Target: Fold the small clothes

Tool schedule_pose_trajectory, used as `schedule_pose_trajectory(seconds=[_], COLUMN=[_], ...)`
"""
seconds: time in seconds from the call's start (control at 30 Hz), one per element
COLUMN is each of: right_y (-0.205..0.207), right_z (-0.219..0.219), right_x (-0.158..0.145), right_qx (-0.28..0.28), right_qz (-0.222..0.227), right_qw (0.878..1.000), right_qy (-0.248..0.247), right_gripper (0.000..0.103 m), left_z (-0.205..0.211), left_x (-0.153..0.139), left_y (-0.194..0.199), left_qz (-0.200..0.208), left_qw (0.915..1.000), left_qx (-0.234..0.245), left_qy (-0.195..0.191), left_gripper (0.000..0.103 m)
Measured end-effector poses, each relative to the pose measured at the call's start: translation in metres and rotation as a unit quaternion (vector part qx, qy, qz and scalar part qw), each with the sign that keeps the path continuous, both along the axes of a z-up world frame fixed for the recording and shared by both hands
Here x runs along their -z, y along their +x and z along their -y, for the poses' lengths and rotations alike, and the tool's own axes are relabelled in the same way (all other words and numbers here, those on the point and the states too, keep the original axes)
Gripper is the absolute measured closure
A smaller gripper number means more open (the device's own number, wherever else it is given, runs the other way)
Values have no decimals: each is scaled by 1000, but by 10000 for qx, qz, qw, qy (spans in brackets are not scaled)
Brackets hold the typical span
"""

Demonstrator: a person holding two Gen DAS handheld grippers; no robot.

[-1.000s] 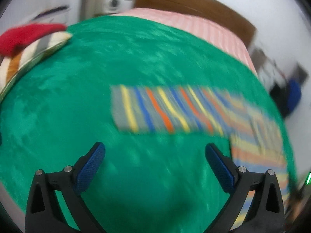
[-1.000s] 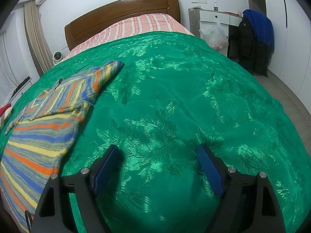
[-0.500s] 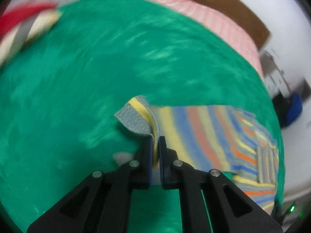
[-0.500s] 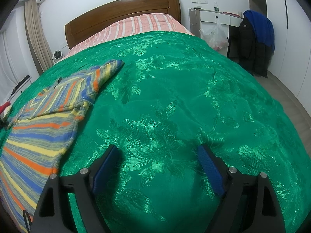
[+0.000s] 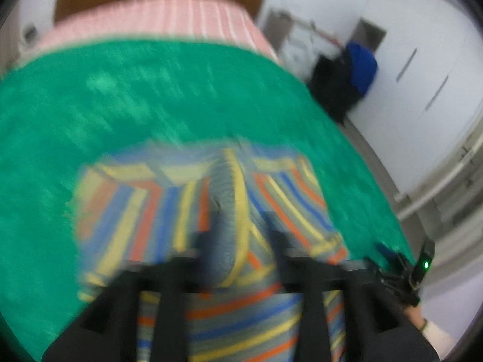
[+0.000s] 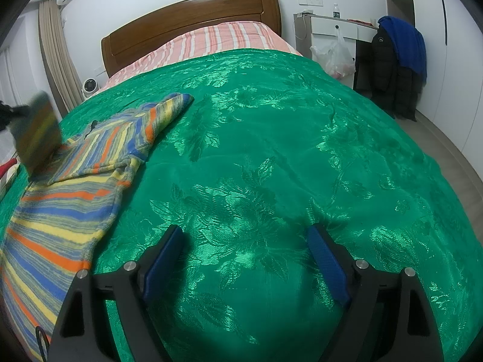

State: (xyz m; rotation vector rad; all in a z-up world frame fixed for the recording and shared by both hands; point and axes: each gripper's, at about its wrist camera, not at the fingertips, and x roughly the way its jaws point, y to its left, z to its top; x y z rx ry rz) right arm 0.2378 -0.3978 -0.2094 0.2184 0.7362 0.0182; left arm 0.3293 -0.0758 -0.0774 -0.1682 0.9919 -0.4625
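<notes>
A small striped sweater (image 6: pixel 69 193) in grey, blue, yellow and orange lies on the green bedspread (image 6: pixel 271 157) at the left. Its right sleeve (image 6: pixel 163 114) lies stretched out flat. My left gripper (image 5: pixel 238 241) is over the sweater's body (image 5: pixel 145 208), with the grey-and-yellow sleeve cuff (image 5: pixel 232 196) between its fingers; the view is blurred, and the jaws stand partly apart. The lifted sleeve also shows blurred in the right wrist view (image 6: pixel 37 129). My right gripper (image 6: pixel 244 259) is open and empty, low over bare bedspread to the right of the sweater.
A wooden headboard (image 6: pixel 193 21) and a pink striped sheet (image 6: pixel 217 39) are at the far end. A white desk (image 6: pixel 329 30), a plastic bag (image 6: pixel 335 57) and dark and blue coats (image 6: pixel 398 60) stand at the right. A red item (image 6: pixel 7 167) is at the left edge.
My left gripper closed on the left sleeve cuff, then swung it over onto the sweater's body; its jaws now stand wider. The right gripper has stayed still.
</notes>
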Motion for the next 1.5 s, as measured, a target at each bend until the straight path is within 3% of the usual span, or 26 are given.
schedule_pose_trajectory(seconds=[0.1, 0.23, 0.3, 0.47, 0.53, 0.57, 0.63, 0.77, 0.87, 0.97, 1.03, 1.07, 1.1, 1.23, 1.33, 1.4, 1.5], right_y=[0, 0, 0, 0, 0, 0, 0, 1, 1, 1, 1, 1, 1, 1, 1, 1, 1], right_z=[0, 0, 0, -1, -2, -2, -2, -3, -3, -3, -4, -3, -4, -3, -4, -4, -4], right_x=[0, 0, 0, 0, -1, -1, 0, 0, 0, 0, 0, 0, 0, 0, 0, 0, 0], right_qx=[0, -2, -13, -23, -21, -23, -24, -23, -23, -24, -25, -24, -24, -24, -27, -26, -25], right_qz=[1, 6, 16, 19, 16, 15, 14, 7, 8, 10, 10, 8, 9, 9, 12, 13, 10], right_qw=[10000, 10000, 10000, 10000, 10000, 10000, 10000, 10000, 10000, 10000, 10000, 10000, 10000, 10000, 10000, 10000, 10000], right_qy=[-3, 3, 22, 21, 5, -2, -14, -41, -41, -35, -35, -40, -41, -43, -32, -32, -40], right_gripper=[19, 18, 18, 17, 17, 17, 17, 17, 17, 17, 17, 17, 17, 17, 17, 17, 17], left_z=[-8, -74, -120, -158, -154, -148, -144, -144, -152, -146, -143, -141, -141, -148, -158, -172, -196], left_x=[16, 13, 15, 50, 70, 80, 98, 94, 87, 80, 73, 69, 66, 62, 62, 62, 67], left_y=[-4, 0, 7, 10, 6, 4, -7, -19, -26, -33, -39, -42, -47, -65, -85, -104, -122], left_qz=[-145, -133, -160, -567, -624, -682, -662, -414, -365, -232, -109, -39, 33, 146, 297, 532, 779], left_qw=[9993, 9944, 9898, 9852, 9859, 9863, 9873, 9841, 9811, 9832, 9856, 9856, 9844, 9807, 9744, 9650, 9516], left_qx=[-155, -854, -1333, -1596, -1515, -1473, -1443, -1725, -1895, -1771, -1652, -1654, -1712, -1857, -1981, -2173, -2523], left_qy=[-304, -613, -473, -249, -330, -288, -54, 23, 100, 364, 336, 339, 394, 586, 1026, 1369, 1570], left_gripper=[27, 27, 27, 28, 47, 91, 95, 96, 94, 90, 71, 48, 33, 29, 24, 14, 8])
